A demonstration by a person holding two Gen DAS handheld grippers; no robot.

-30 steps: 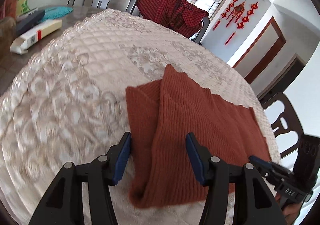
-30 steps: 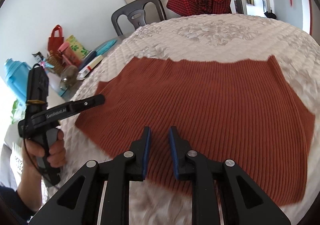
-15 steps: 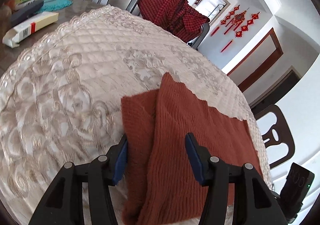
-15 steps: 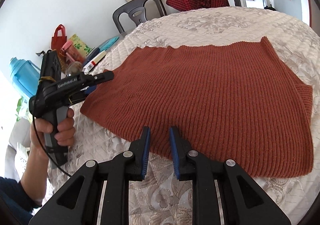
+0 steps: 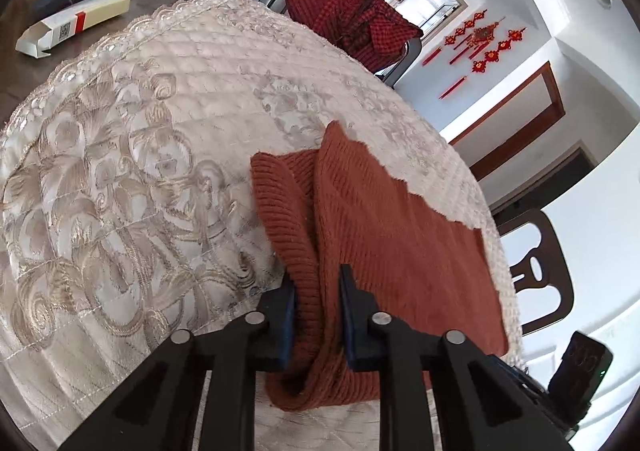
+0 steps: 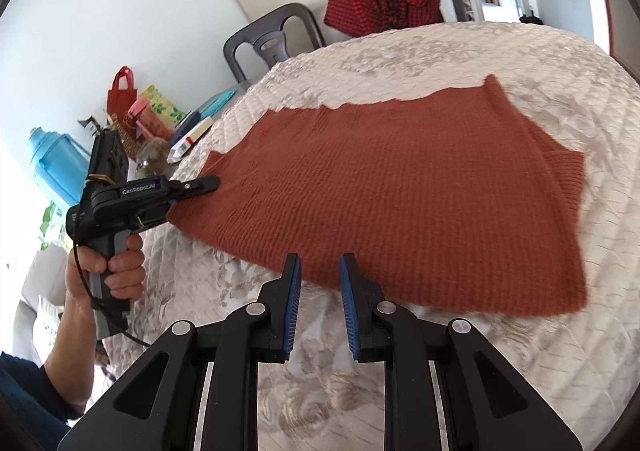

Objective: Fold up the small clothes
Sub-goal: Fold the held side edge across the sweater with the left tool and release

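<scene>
Clearly the rust knit top (image 5: 392, 235) is soft and floppy; the left claw (image 5: 316, 315), just closed, pinches its bunched edge while the right claw (image 6: 319, 305) hovers empty, nearly together.

The black plastic left tool (image 6: 200, 187) has a pistol handle with a grey grip, white lettering "GenRobot.AI" on its side and a thin black cable under the handle. The black right tool (image 6: 318, 291) has blue ribbed pads (image 6: 294, 307) and round silver screws. The person's sleeve (image 6: 28, 391) is dark blue.
</scene>
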